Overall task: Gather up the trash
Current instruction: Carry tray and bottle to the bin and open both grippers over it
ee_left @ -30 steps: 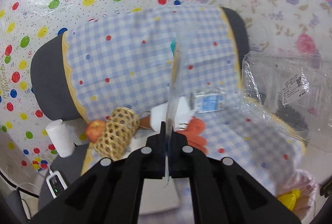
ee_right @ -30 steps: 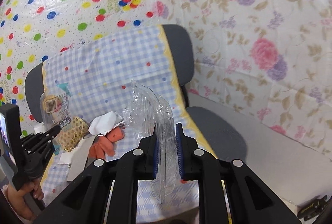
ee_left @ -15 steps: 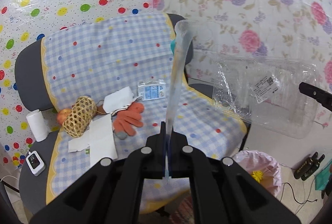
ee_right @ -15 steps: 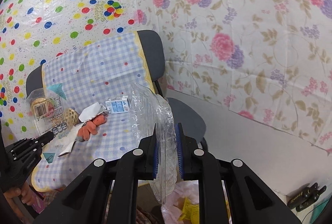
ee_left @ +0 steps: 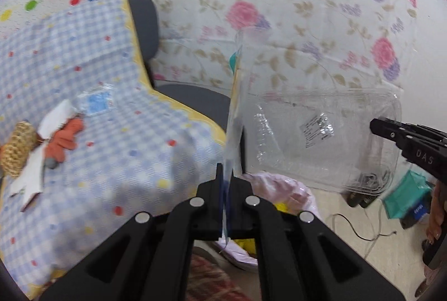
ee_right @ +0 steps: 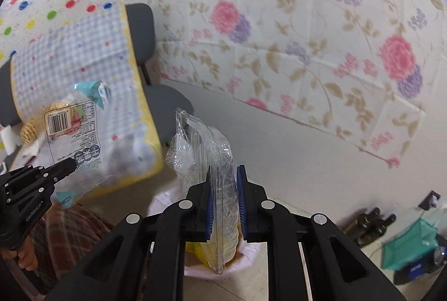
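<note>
My left gripper is shut on a clear plastic snack wrapper, seen edge-on; in the right wrist view the wrapper shows its barcode label, held by the left gripper. My right gripper is shut on a crumpled clear plastic clamshell box, also seen in the left wrist view with the right gripper at its right edge. A bin with a pink bag stands on the floor below both grippers, with yellow trash inside.
A grey chair under a blue checked cloth holds a woven ball, an orange glove, white paper and a small blue packet. Dark bottles and a teal bag sit on the floor at right.
Both grippers have swung right and down, away from the chair seat, carrying the wrapper and the clamshell box over the pink-bagged bin. Both stayed shut.
</note>
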`<control>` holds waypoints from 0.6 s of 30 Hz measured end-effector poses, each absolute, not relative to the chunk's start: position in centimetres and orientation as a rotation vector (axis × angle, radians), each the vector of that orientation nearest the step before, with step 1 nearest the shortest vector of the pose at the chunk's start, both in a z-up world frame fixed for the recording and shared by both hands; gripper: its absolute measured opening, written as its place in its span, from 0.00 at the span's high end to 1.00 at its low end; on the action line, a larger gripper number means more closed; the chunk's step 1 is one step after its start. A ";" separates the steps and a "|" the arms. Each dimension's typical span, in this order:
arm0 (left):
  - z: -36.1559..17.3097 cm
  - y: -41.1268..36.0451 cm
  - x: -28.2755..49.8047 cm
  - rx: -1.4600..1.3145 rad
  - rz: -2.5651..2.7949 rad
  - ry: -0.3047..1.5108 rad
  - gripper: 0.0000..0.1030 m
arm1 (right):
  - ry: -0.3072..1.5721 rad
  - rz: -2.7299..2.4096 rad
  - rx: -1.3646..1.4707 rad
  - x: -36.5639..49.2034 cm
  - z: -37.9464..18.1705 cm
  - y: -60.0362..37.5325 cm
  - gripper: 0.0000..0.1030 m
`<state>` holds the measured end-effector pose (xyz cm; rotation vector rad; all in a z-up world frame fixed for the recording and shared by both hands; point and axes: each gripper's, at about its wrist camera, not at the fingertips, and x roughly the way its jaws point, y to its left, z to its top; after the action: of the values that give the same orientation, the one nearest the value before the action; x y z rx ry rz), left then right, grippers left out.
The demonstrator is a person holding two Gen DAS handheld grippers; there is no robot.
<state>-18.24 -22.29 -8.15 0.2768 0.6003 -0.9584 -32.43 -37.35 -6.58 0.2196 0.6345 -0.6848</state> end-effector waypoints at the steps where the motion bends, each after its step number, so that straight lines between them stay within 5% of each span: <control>1: -8.7 -22.8 -18.5 0.283 -0.975 0.614 1.00 | 0.646 -0.695 0.221 -32.7 -7.0 -37.5 0.84; 16: -14.3 -29.3 -17.6 0.392 -1.053 0.775 1.00 | 0.841 -0.708 0.215 -28.4 -13.0 -40.2 0.82; 18: -14.4 -29.9 -17.3 0.399 -1.049 0.776 0.91 | 0.845 -0.695 0.218 -27.4 -13.5 -40.5 0.81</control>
<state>-17.26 -29.90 -14.43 0.3990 0.7755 -1.0487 -27.38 -40.51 -13.49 0.2183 0.8452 -0.6946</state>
